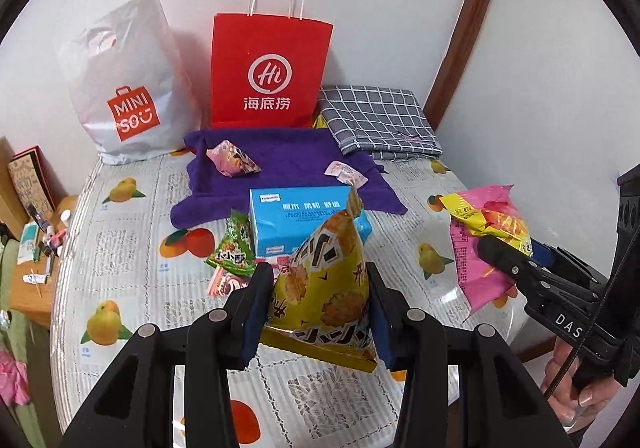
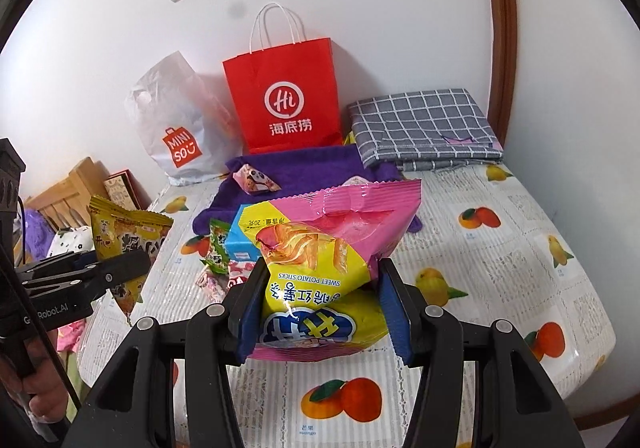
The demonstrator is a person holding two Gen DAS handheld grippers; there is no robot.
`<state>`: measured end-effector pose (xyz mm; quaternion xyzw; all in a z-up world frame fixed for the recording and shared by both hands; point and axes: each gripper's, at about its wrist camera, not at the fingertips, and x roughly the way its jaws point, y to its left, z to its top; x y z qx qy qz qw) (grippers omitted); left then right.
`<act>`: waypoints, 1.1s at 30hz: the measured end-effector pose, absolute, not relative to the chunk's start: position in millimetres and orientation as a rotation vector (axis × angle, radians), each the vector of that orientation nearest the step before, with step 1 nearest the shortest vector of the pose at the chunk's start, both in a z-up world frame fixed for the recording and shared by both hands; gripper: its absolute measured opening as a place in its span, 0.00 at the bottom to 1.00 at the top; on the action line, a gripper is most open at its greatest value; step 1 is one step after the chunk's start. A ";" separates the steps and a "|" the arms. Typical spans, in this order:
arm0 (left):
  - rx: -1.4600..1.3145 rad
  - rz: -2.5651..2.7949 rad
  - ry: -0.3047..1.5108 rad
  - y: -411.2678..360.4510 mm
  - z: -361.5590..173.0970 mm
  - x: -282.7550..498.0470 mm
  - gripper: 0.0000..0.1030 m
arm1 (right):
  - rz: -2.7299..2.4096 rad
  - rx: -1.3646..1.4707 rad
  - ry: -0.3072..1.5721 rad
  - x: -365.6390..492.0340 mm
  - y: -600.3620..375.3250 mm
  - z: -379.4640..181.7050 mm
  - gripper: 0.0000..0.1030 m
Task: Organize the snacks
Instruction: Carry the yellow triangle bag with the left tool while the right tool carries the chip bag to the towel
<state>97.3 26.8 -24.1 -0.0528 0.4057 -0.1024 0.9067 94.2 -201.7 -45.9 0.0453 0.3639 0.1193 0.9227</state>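
- Left gripper (image 1: 316, 312) is clamped on a yellow triangular snack pack (image 1: 324, 280), which stands tall between the pads with its crimped tip pointing up and away.
- Right gripper (image 2: 322, 308) is squeezing a pink-and-yellow sweet potato sticks bag (image 2: 332, 248); its long side runs forward, away from the jaws.
- Both packs are lifted clear of the fruit-print tablecloth (image 1: 132, 248).
- My guess is they're headed for the red paper bag (image 1: 268, 72), standing straight ahead against the wall, top open upward.
- It sits nearly dead centre for both hands, so neither looks clearly nearer to me.
- The white Miniso bag (image 1: 128, 88) is left of it, closer to the left hand.
- More snacks still sit around the blue box (image 1: 304, 220) and on the purple towel (image 1: 288, 160).
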 end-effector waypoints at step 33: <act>-0.130 -0.168 0.839 43.1 -25.2 247.0 0.41 | 0.316 0.057 0.799 264.6 -175.7 -42.8 0.52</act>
